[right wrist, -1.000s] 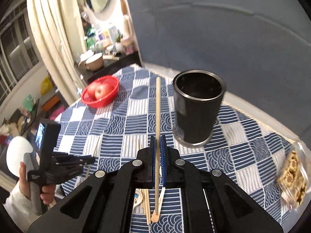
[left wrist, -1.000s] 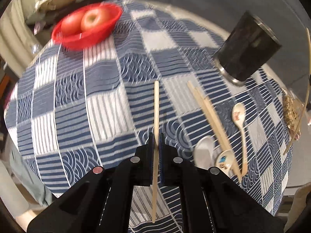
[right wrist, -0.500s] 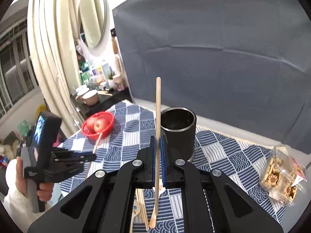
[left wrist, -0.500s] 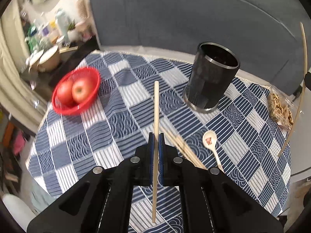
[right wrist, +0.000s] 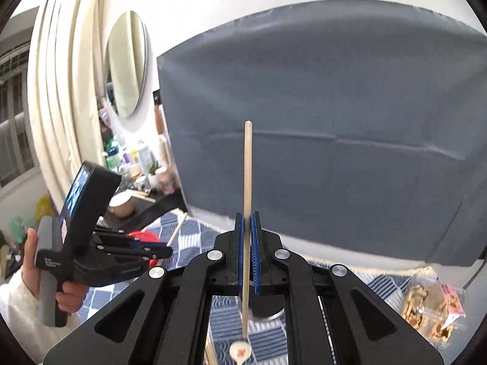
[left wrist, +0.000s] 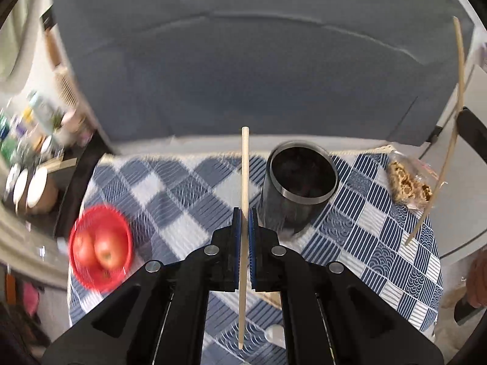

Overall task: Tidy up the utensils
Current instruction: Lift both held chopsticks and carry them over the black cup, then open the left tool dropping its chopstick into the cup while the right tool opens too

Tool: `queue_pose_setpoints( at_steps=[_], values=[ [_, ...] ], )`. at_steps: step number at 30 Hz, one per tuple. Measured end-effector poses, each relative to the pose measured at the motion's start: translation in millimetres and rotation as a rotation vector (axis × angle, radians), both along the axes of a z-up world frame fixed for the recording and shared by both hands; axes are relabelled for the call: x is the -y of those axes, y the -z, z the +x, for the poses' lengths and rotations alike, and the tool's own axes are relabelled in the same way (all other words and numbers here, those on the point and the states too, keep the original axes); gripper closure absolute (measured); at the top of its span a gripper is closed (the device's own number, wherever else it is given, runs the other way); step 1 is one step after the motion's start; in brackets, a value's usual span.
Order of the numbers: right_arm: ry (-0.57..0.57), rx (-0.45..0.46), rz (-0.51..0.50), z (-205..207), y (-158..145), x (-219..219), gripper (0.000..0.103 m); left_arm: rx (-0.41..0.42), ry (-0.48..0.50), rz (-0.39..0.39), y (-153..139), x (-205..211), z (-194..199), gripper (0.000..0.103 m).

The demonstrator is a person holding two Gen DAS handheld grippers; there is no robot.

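Left gripper (left wrist: 242,234) clamped on one chopstick (left wrist: 243,243), held in the air above the checked tablecloth (left wrist: 380,237). Right gripper (right wrist: 249,249) also clamped on its own chopstick (right wrist: 247,213), pointing up past the grey backdrop (right wrist: 334,106). Below the right jaws, a patterned spoon (right wrist: 239,351) and more chopsticks sit on the cloth, not collected yet. Further out, black metal holder (left wrist: 299,188) stands upright, looks empty inside as far as visible. Red bowl of apples (left wrist: 100,249) well left of it, snack bag (left wrist: 408,182) to the right. Judgement: early stage, two sticks picked, none dropped in; spoons and the rest remain
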State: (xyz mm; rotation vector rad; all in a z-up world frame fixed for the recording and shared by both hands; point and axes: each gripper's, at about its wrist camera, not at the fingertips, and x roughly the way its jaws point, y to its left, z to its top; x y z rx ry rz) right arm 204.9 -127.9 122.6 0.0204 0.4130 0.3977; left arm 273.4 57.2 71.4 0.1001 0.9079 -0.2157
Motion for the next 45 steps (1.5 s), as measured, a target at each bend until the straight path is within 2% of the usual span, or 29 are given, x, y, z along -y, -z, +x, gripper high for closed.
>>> queue_pose_setpoints(
  at_steps=[4, 9, 13, 15, 16, 19, 23, 25, 28, 33, 35, 36, 38, 40, 42, 44, 45],
  values=[
    [0.041, 0.028, 0.005, 19, -4, -6, 0.098, 0.035, 0.086, -0.023, -15, 4, 25, 0.098],
    [0.091, 0.043, 0.011, 42, 0, -11, 0.098, 0.064, 0.183, -0.108, -25, 9, 60, 0.098],
    [0.124, 0.061, 0.034, 60, 6, -12, 0.098, 0.059, 0.250, -0.213, -26, 11, 83, 0.098],
    [0.128, 0.064, 0.053, 68, 10, -12, 0.098, 0.088, 0.254, -0.217, -26, 14, 91, 0.098],
    [0.127, 0.068, 0.063, 71, 12, -13, 0.098, 0.096, 0.267, -0.238, -25, 15, 94, 0.098],
    [0.124, 0.080, 0.074, 81, 18, -14, 0.098, 0.107, 0.324, -0.369, -26, 14, 104, 0.098],
    [0.142, 0.069, 0.076, 94, 28, -14, 0.098, 0.173, 0.382, -0.456, -23, 19, 110, 0.098],
    [0.149, 0.061, 0.080, 100, 36, -13, 0.098, 0.219, 0.406, -0.479, -18, 22, 109, 0.098],
    [0.154, 0.024, 0.092, 110, 54, -10, 0.098, 0.228, 0.420, -0.520, -5, 25, 110, 0.098],
    [0.161, -0.039, 0.093, 118, 80, -8, 0.098, 0.201, 0.433, -0.504, 19, 28, 113, 0.098],
    [0.208, -0.080, 0.083, 120, 87, -6, 0.096, 0.176, 0.444, -0.491, 27, 29, 112, 0.098],
    [0.229, -0.103, 0.082, 120, 88, -3, 0.094, 0.172, 0.440, -0.481, 29, 28, 112, 0.098],
    [0.261, -0.115, 0.075, 115, 85, 2, 0.079, 0.178, 0.419, -0.453, 29, 22, 108, 0.089],
    [0.291, -0.095, 0.059, 105, 76, 7, 0.042, 0.193, 0.400, -0.462, 23, 14, 105, 0.049],
    [0.288, -0.085, 0.048, 96, 66, 11, 0.040, 0.216, 0.359, -0.466, 12, 3, 97, 0.038],
    [0.291, -0.088, 0.034, 87, 57, 15, 0.029, 0.230, 0.334, -0.458, 5, -4, 89, 0.035],
    [0.293, -0.088, 0.028, 83, 53, 16, 0.023, 0.240, 0.318, -0.448, 2, -7, 84, 0.029]
  ],
)
